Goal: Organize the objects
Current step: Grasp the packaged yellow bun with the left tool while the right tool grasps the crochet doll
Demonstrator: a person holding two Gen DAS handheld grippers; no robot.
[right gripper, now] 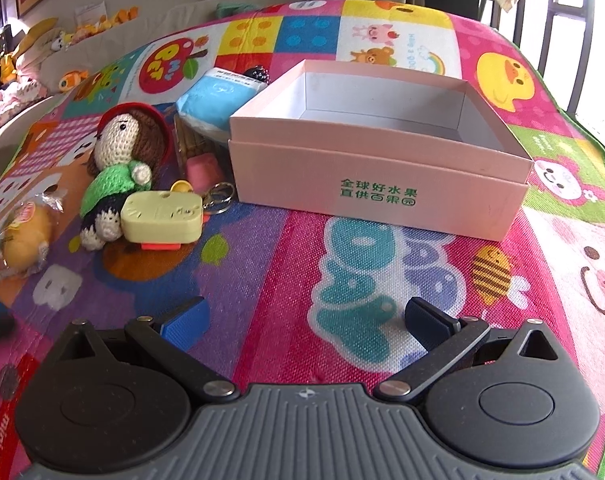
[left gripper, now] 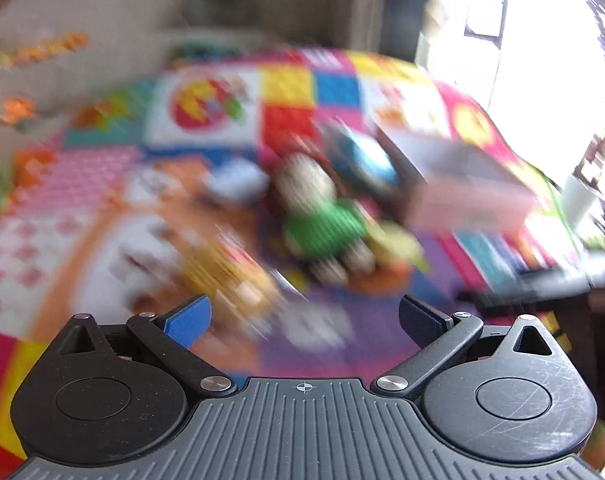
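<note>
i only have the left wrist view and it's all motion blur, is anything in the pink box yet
Observer: No, in the right wrist view the pink box is open and shows only its bare white inside.
Operator: what's the pale yellow thing by the doll
Observer: A flat case touching the crochet doll at its feet, left of the box.
Operator: right fingers holding anything
Observer: No, the right gripper is open above the mat, nothing between its fingers.
</note>
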